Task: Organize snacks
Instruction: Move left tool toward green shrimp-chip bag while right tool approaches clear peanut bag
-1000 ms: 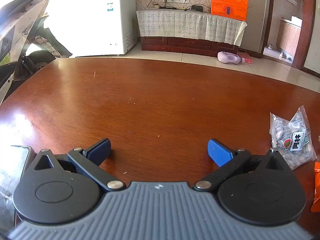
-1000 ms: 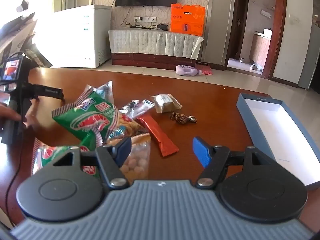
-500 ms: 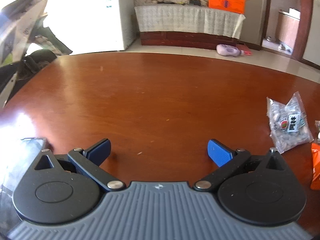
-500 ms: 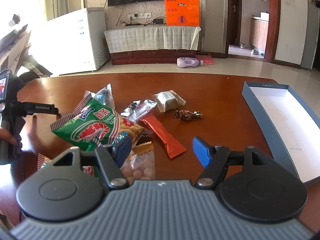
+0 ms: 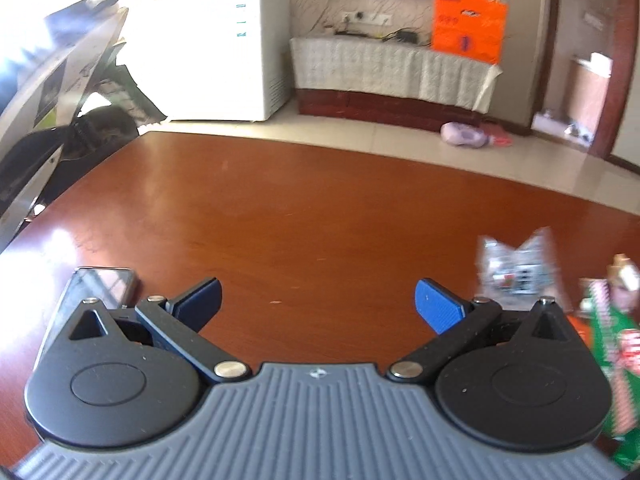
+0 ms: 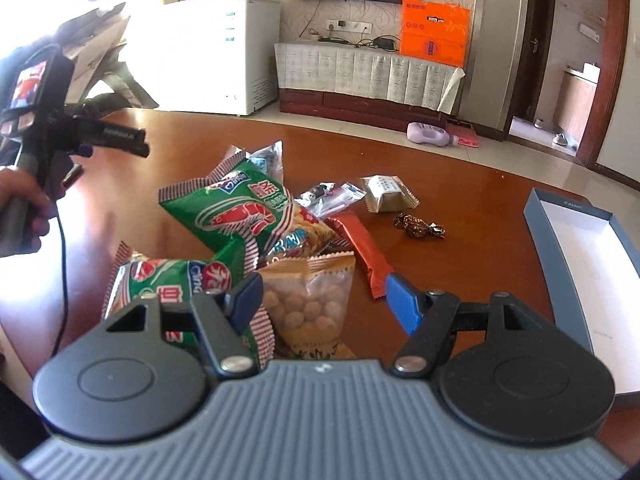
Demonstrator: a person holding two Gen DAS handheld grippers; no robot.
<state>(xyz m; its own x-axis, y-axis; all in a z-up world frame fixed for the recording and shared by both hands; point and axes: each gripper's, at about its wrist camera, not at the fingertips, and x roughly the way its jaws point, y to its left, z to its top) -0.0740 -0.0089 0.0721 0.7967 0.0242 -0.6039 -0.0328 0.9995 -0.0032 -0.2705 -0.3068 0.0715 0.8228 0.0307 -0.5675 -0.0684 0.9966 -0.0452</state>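
Observation:
A pile of snacks lies on the brown table in the right wrist view: two green shrimp-cracker bags [image 6: 236, 212], a clear bag of round peanuts [image 6: 312, 304], an orange bar [image 6: 366, 256], a beige wrapped cake [image 6: 386, 194], a clear packet [image 6: 332, 198] and a brown candy [image 6: 418, 226]. My right gripper [image 6: 324, 300] is open and empty, raised just in front of the peanut bag. My left gripper [image 5: 316, 300] is open and empty over bare table; a clear candy bag [image 5: 516, 276] and a green bag [image 5: 612, 332] lie to its right. The left gripper also shows in the right wrist view [image 6: 120, 138].
An open blue box with a white inside [image 6: 588, 264] lies at the table's right. A phone [image 5: 96, 284] lies by my left gripper's left finger. A scooter [image 5: 60, 92], a white freezer [image 6: 216, 64] and a TV cabinet [image 6: 368, 76] stand beyond the table.
Both grippers have risen and tilted up, so more of the room shows. The left view has swung right, bringing the green bag into sight. Both stay open.

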